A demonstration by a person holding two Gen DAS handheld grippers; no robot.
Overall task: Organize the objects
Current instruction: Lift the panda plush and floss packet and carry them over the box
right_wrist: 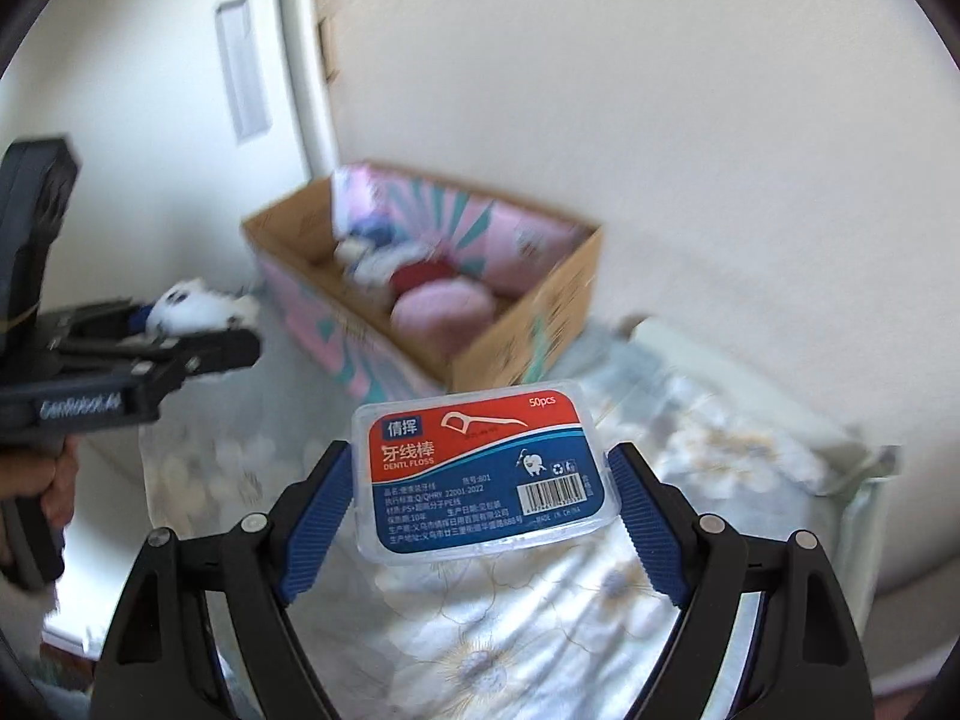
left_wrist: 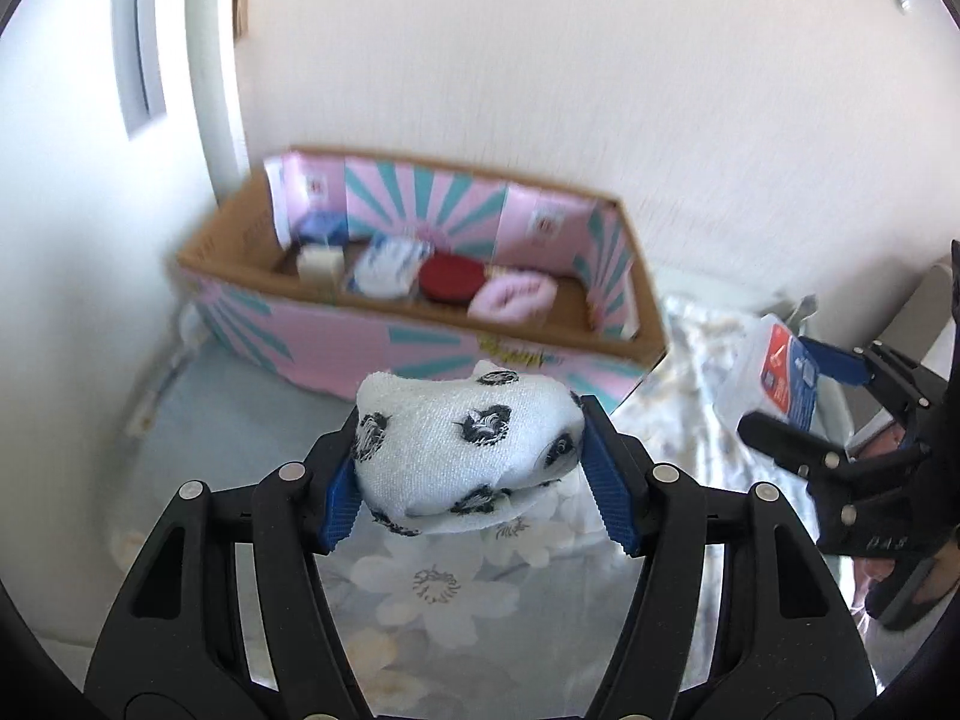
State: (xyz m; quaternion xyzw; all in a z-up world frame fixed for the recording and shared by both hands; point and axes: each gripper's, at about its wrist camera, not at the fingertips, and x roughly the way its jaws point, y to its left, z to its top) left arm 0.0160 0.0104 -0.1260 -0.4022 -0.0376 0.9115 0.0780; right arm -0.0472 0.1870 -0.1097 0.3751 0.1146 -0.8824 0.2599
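With the left tongs (left_wrist: 468,456) clamped on a rolled sock (left_wrist: 465,450) and the right tongs (right_wrist: 486,480) pinching a floss box (right_wrist: 480,474) above the bed (right_wrist: 540,612), short of the cardboard box (left_wrist: 432,336), the slick case seemed likelier to slip.

My left wrist camera looks along its fingers toward the cardboard box (left_wrist: 414,276) near the wall. My right camera faces the same box (right_wrist: 420,282) from further right (each view catches the other gripper).
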